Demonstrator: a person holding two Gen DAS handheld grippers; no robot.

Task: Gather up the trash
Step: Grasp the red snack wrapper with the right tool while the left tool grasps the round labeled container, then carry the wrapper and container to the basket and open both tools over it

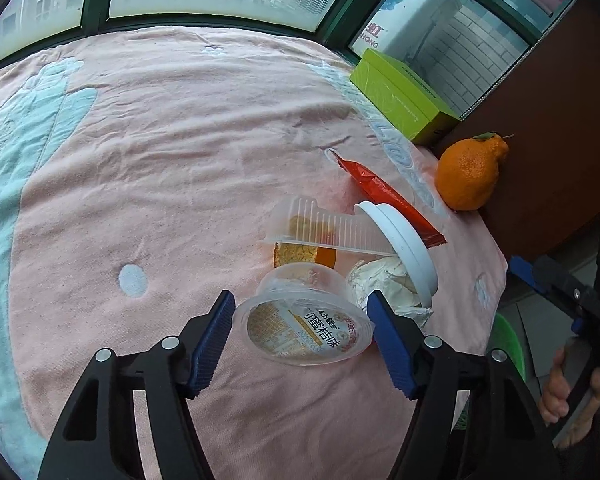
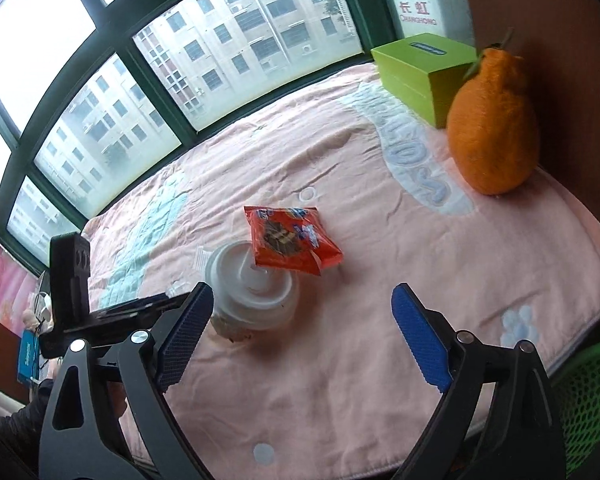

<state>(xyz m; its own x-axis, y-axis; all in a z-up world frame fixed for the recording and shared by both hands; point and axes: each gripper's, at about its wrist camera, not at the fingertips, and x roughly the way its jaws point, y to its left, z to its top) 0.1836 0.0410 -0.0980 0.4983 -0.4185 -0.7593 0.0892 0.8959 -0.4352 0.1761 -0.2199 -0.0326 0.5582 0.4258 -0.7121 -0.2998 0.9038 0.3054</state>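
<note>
A pink blanket [image 1: 180,160] is covering the surface by the windows [image 2: 160,92]. Left gripper [image 1: 302,330] is straddling a jelly cup [image 1: 306,326] — contact unclear; right gripper [image 2: 302,336] is gaping, empty — red wrapper [image 2: 292,242] ahead.

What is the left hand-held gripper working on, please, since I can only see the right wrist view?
Observer: A clear plastic cup lies on its side between the fingers of the left hand-held gripper.
Operator: Thank you. Is anything hidden behind the white lid?
Observer: Yes, a ribbed clear tray sits over a piece of cake.
Operator: And between the lid and the cup?
Observer: Crumpled white paper.
</note>
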